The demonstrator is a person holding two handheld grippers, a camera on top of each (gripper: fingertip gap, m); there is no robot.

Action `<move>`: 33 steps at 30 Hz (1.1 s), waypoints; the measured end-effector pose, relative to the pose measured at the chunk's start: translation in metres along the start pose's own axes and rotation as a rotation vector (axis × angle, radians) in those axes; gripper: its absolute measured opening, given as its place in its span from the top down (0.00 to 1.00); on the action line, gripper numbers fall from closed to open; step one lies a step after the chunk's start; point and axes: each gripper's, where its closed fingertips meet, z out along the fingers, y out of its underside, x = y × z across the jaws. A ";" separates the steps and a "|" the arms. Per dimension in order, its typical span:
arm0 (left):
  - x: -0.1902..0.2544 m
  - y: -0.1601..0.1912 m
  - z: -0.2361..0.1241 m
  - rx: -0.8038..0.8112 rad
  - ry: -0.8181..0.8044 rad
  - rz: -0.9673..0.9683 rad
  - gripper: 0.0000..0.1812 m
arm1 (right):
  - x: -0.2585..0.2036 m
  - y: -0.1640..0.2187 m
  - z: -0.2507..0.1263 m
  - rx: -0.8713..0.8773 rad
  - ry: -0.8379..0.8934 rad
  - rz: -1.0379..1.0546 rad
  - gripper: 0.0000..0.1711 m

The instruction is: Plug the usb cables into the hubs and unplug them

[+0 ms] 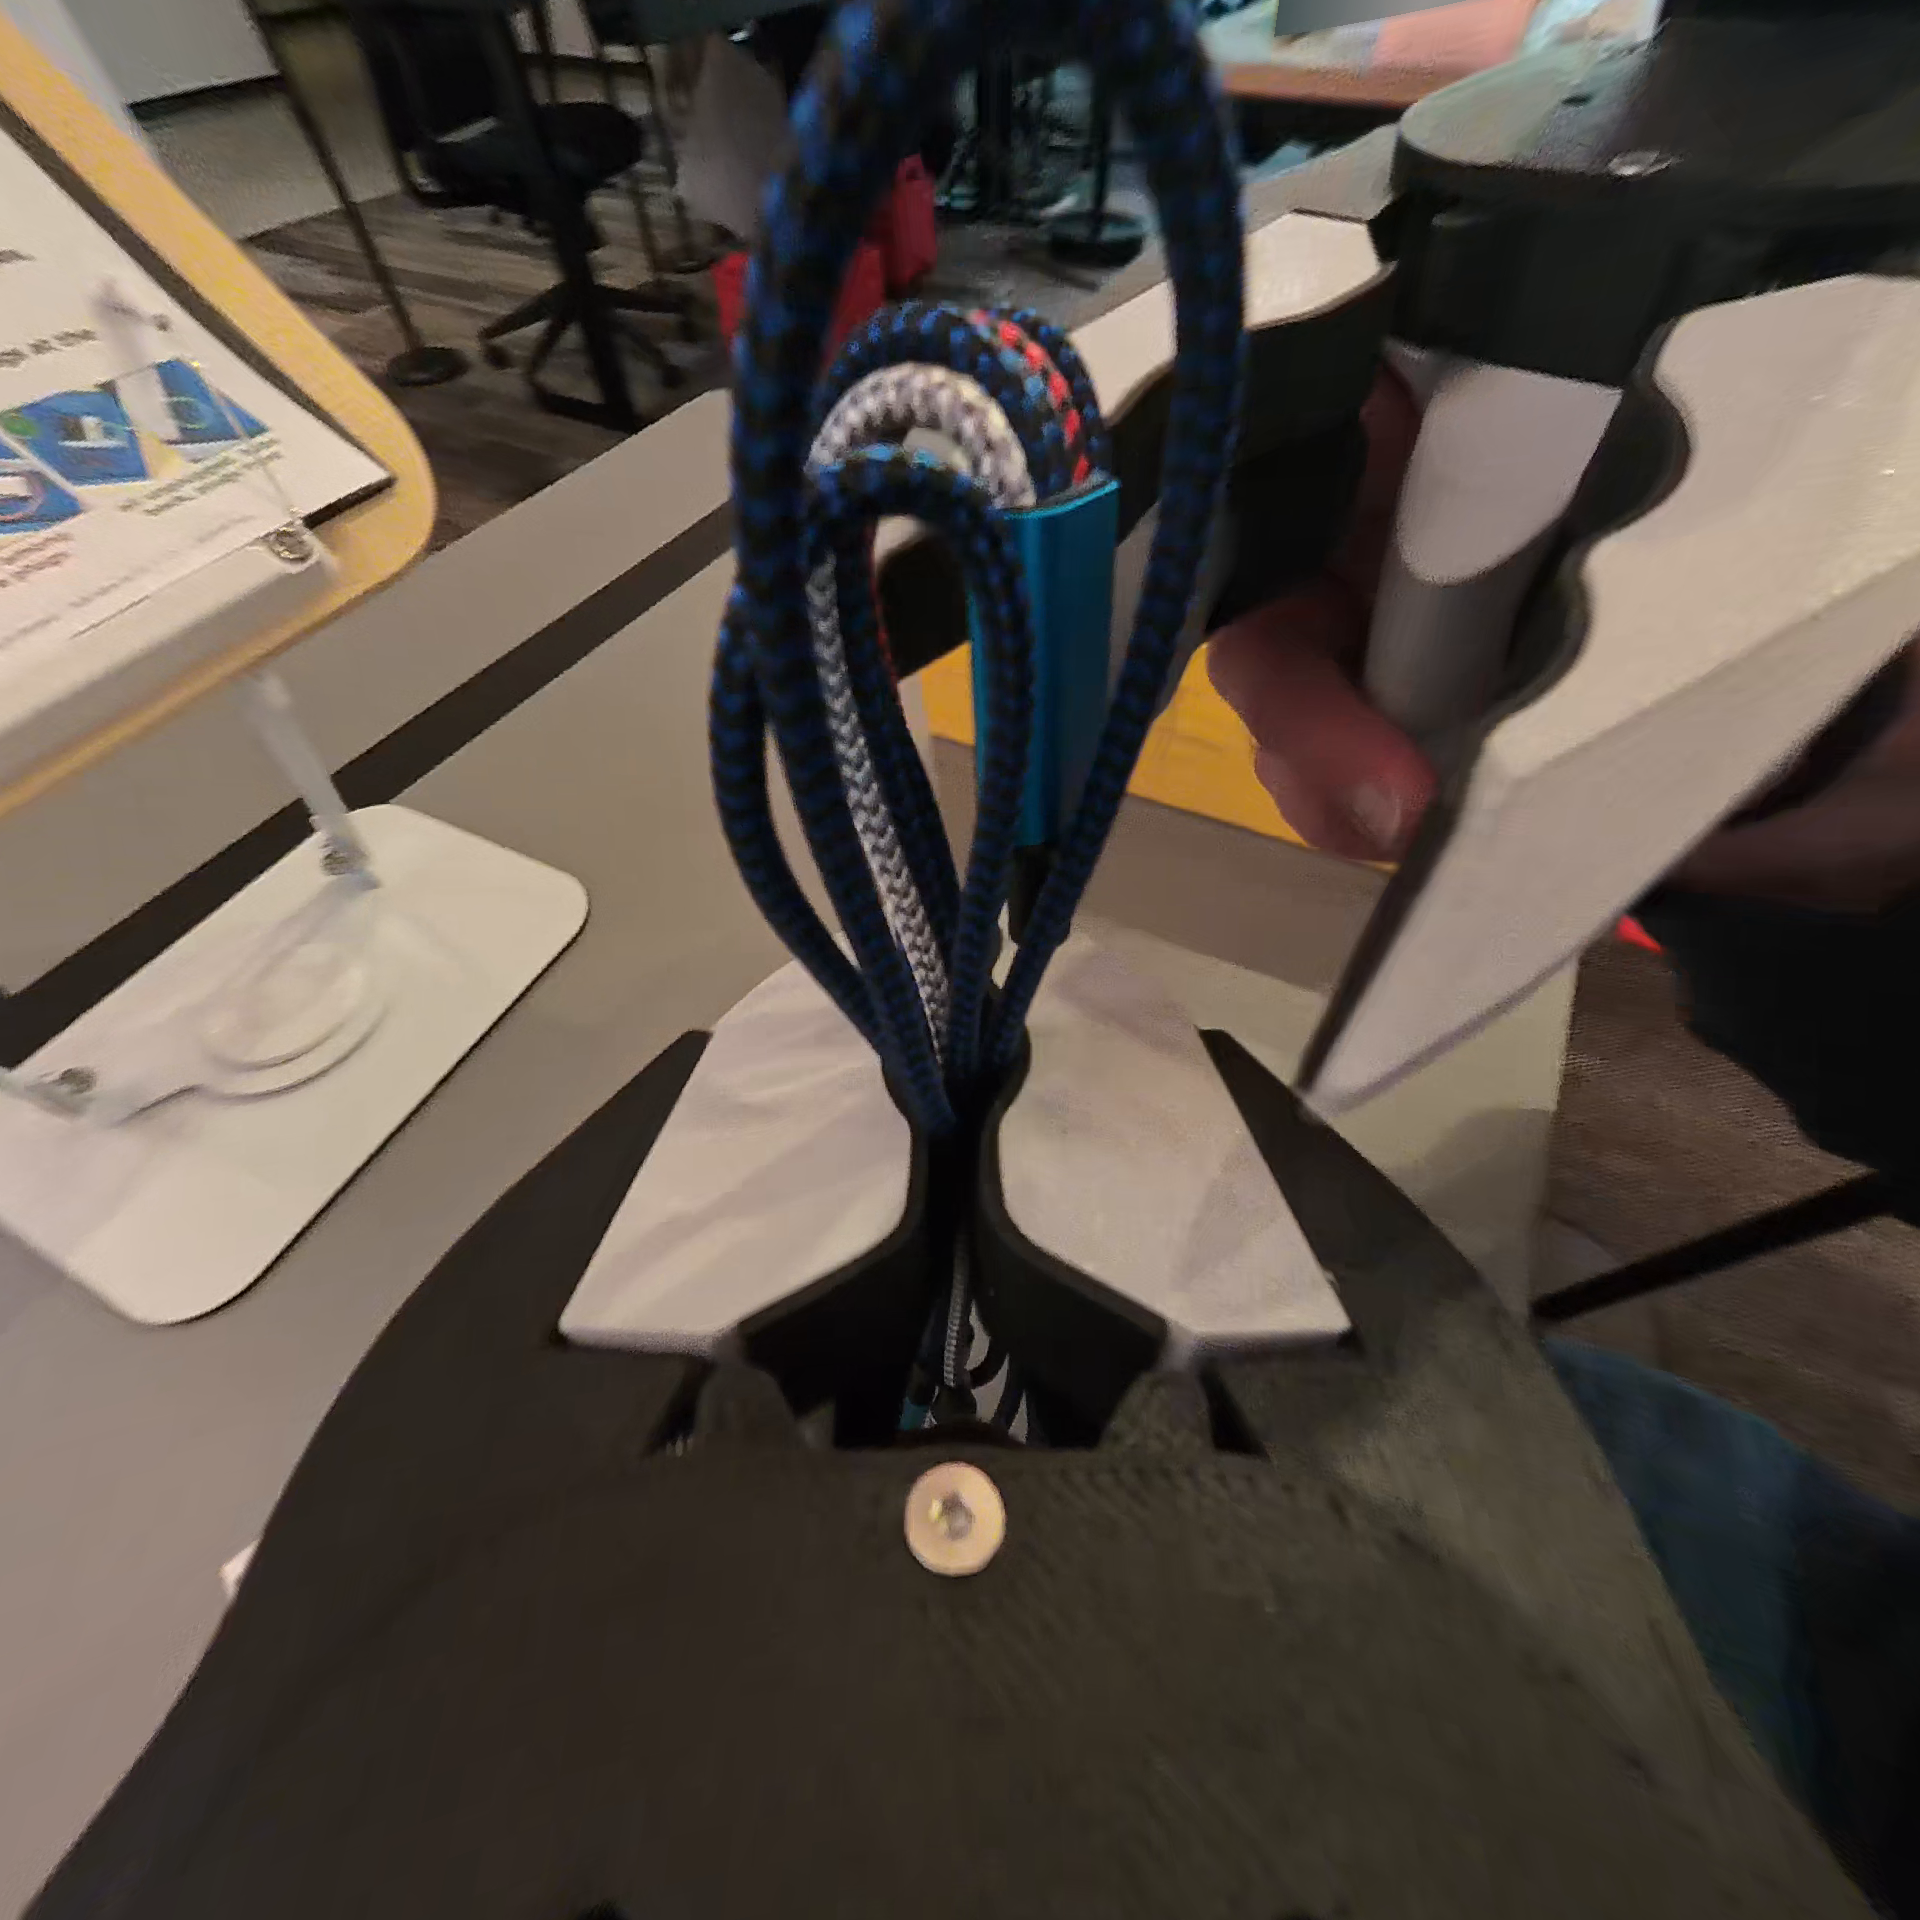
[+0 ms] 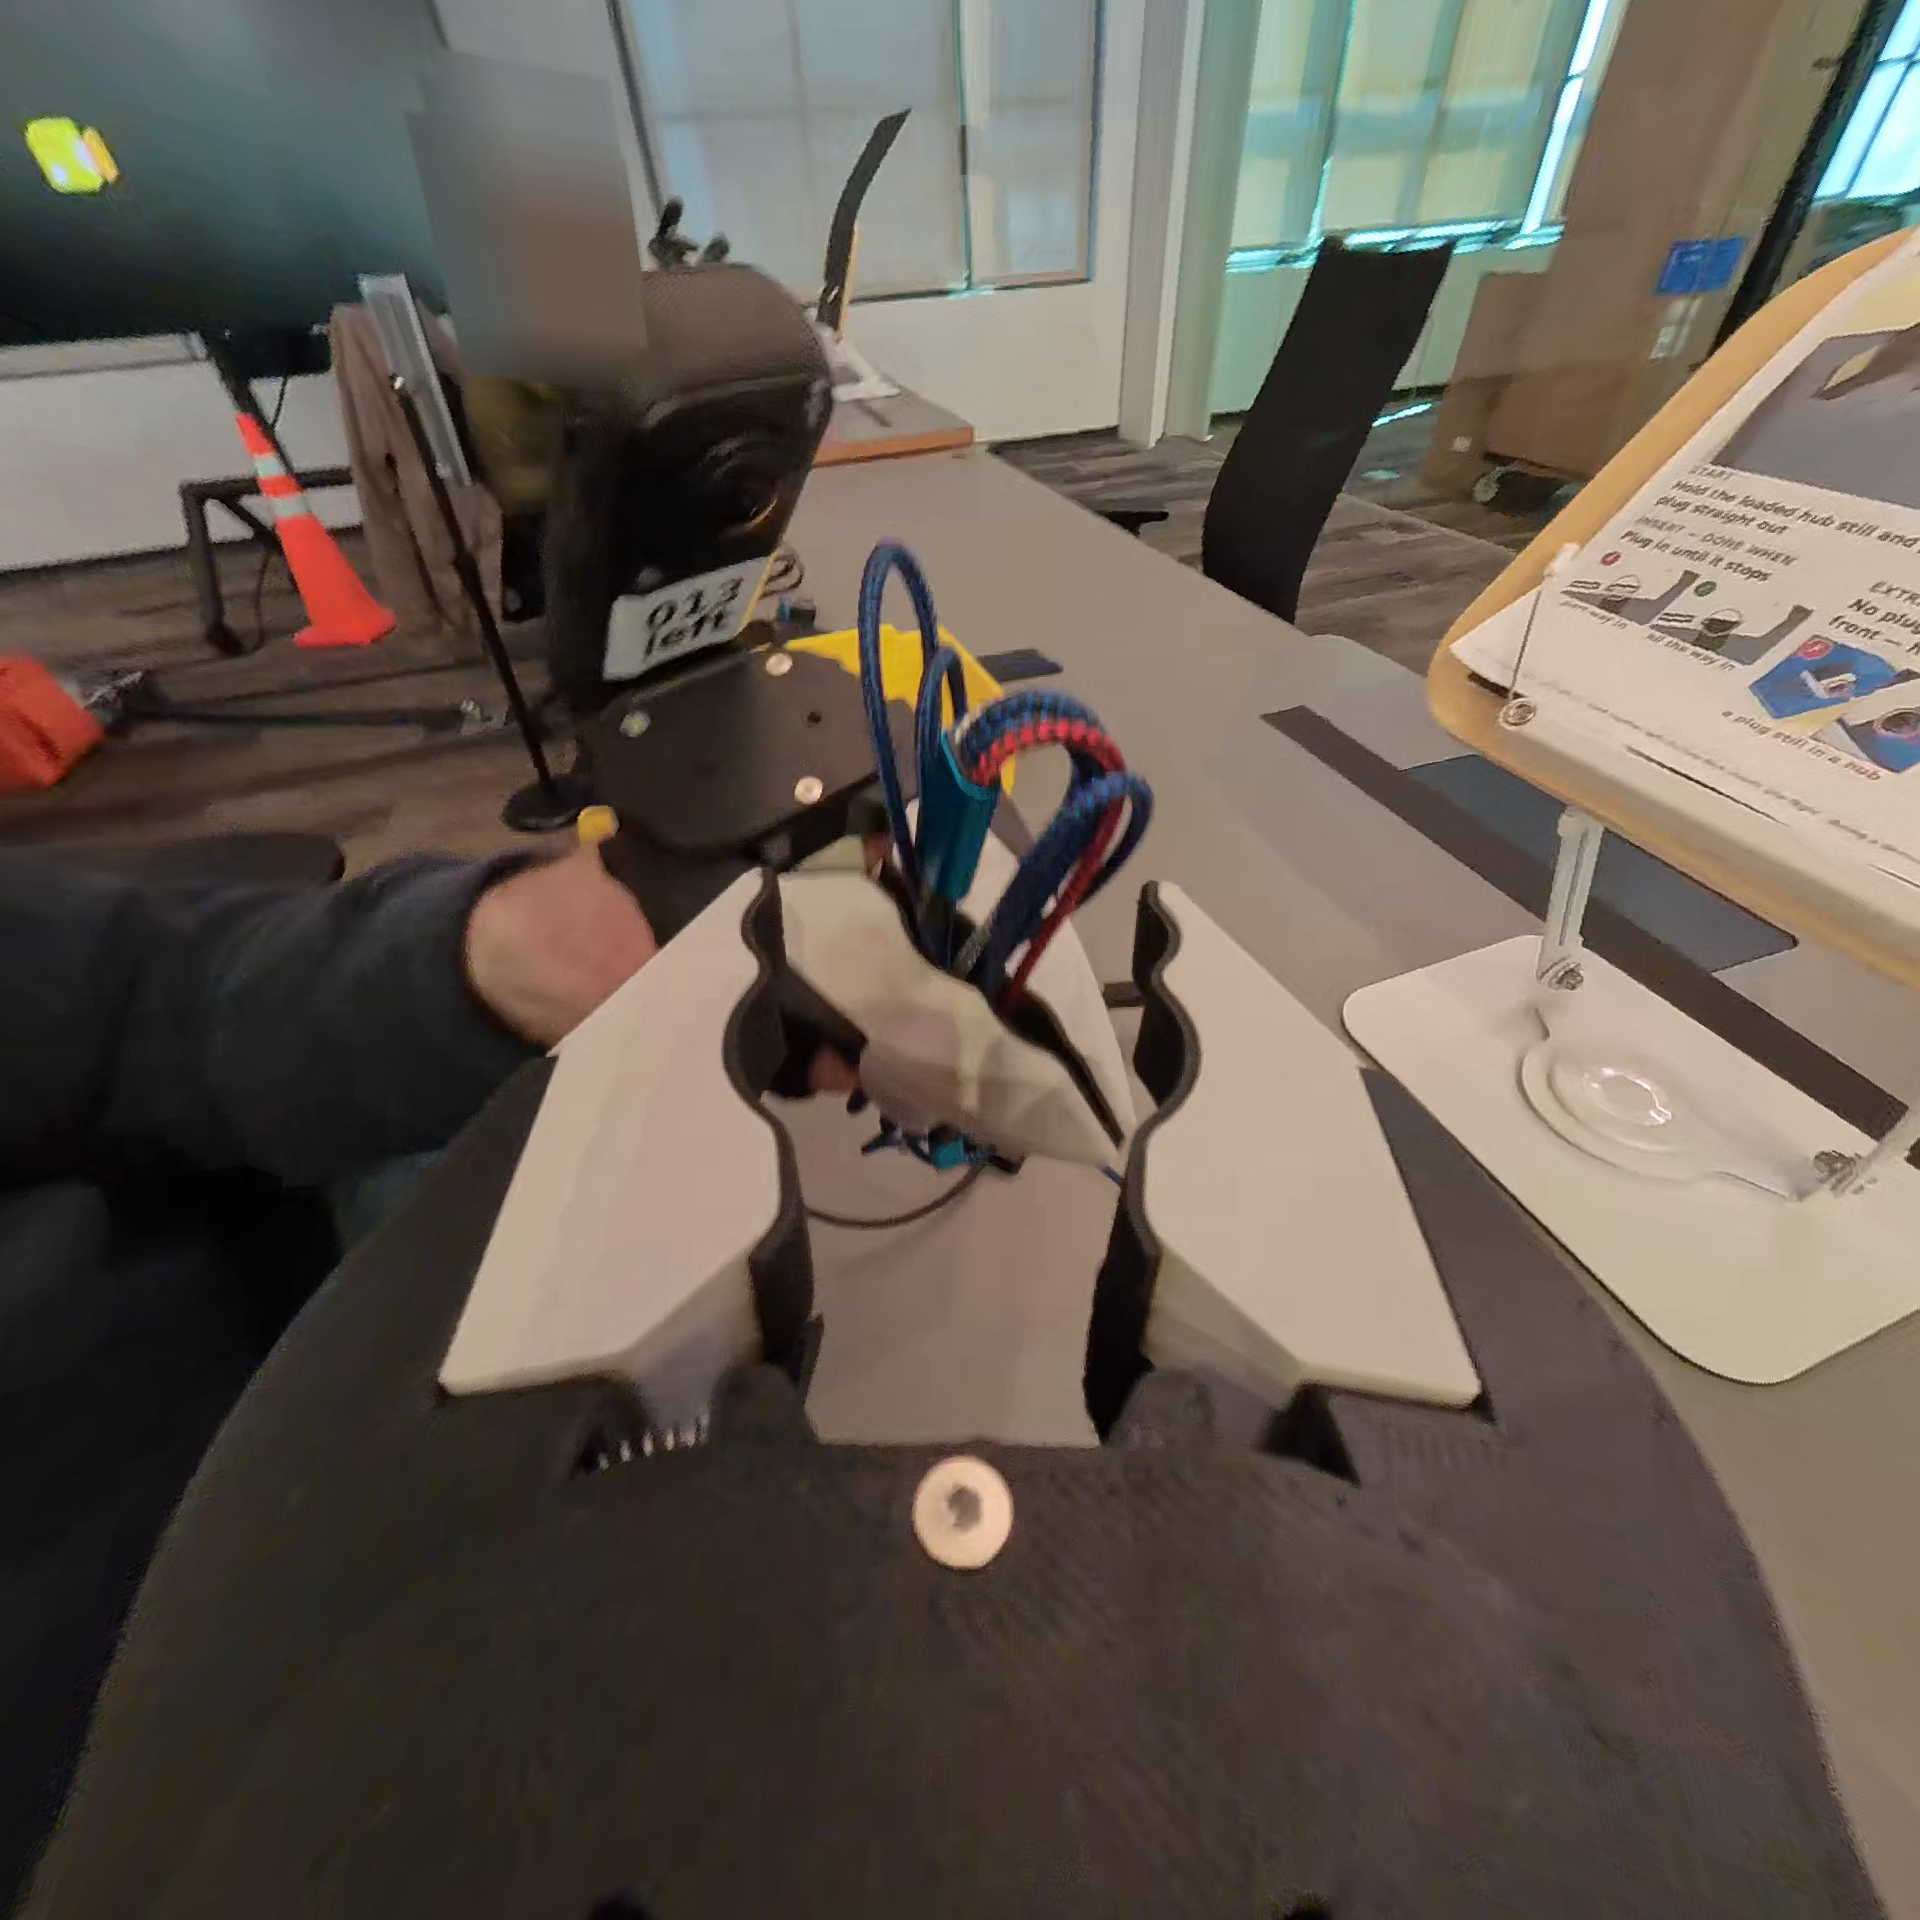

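My left gripper (image 1: 961,1122) has its fingers pressed together on a bundle of braided USB cables (image 1: 894,831), pinched low where the strands gather; above the pinch they fan into loops, blue-and-black, one grey-white, one with red flecks; a teal hub (image 1: 1070,665) stands among them just behind the loops. My right gripper (image 2: 951,1143) is spread, holding nothing, its fingers either side of the left gripper's tip, the bundle well forward of them.

The bundle is held up above the grey table (image 1: 582,623), not lying on it; its long axis runs upright, loops at the top, the gathered ends down inside my left fingers; the hub's long axis is upright too, slightly tilted. I cannot tell from either view which end of the hub carries the ports, nor which plugs are seated.

Risks as I judge them: I am squeezing several strands at once, so pulling one plug may drag the rest and yank the hub askew; the loops crowd the hub, and my right fingers could close on a loop instead of a plug body; a pull off the plug's axis could bind it in the port; the stand with the instruction sheet (image 2: 1704,644) sits near on the table, within reach of a wide swing.
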 end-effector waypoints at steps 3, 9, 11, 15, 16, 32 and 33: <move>-0.001 0.008 0.007 -0.037 -0.063 0.024 1.00 | 0.006 0.000 0.012 0.041 0.031 0.049 0.72; -0.004 0.010 0.008 -0.039 -0.080 0.050 1.00 | 0.008 0.003 0.012 0.063 0.003 0.054 0.89; -0.004 0.007 0.006 -0.025 -0.077 0.072 0.96 | 0.008 0.001 0.011 0.082 -0.004 0.072 0.91; -0.006 0.000 0.000 0.011 -0.121 0.117 0.90 | 0.016 -0.001 0.006 0.114 0.017 0.113 0.92; -0.008 -0.001 -0.001 0.013 -0.148 0.136 0.88 | 0.017 -0.001 0.005 0.120 0.015 0.126 0.92; -0.026 -0.005 -0.008 -0.006 -0.363 0.211 0.98 | 0.020 -0.006 -0.001 0.145 0.040 0.145 0.86; -0.027 -0.004 -0.009 -0.005 -0.358 0.195 0.98 | 0.023 -0.006 -0.003 0.156 0.046 0.153 0.83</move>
